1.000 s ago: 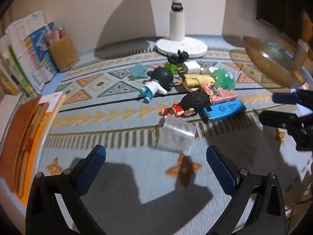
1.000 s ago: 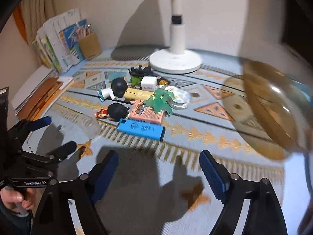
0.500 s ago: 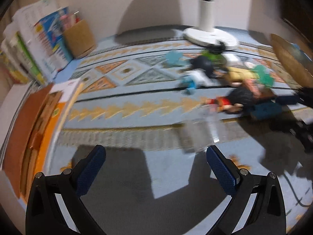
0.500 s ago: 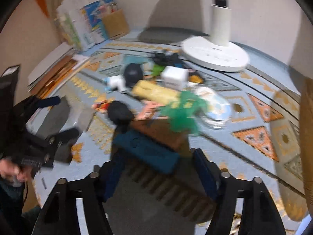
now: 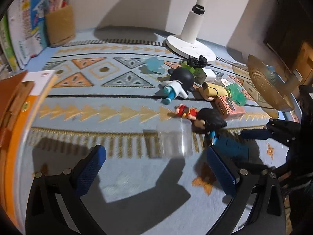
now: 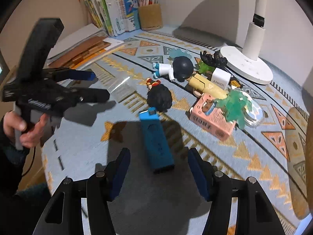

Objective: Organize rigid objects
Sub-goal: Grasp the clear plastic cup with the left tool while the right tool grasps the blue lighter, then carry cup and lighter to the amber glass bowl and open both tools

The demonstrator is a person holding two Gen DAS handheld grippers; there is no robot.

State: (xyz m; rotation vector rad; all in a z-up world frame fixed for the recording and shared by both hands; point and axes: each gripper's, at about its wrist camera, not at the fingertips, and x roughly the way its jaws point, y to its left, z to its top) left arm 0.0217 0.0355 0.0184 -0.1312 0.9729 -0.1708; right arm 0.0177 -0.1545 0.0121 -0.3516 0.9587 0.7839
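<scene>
A blue rectangular box (image 6: 156, 139) lies on the patterned mat just ahead of my open right gripper (image 6: 158, 168). Beyond it lie a black-haired figure in red (image 6: 159, 97), a black-headed figure in white (image 6: 176, 68), a pink box (image 6: 210, 117), a green plastic plant (image 6: 233, 105), a yellow tube (image 6: 207, 86) and a white Anker charger (image 6: 220, 78). My left gripper (image 5: 156, 164) is open and empty, just short of a clear plastic box (image 5: 173, 139); it also shows in the right wrist view (image 6: 95, 84).
A white lamp base (image 6: 246, 68) stands behind the pile. A gold wire bowl (image 5: 268, 86) sits at the right. Books and a pen holder (image 6: 150, 16) stand at the back left; an orange book stack (image 5: 13, 113) lies at the left edge.
My right gripper has moved in close to the blue box, now centred before its fingers. My left gripper swung left and back, now facing the clear box.
</scene>
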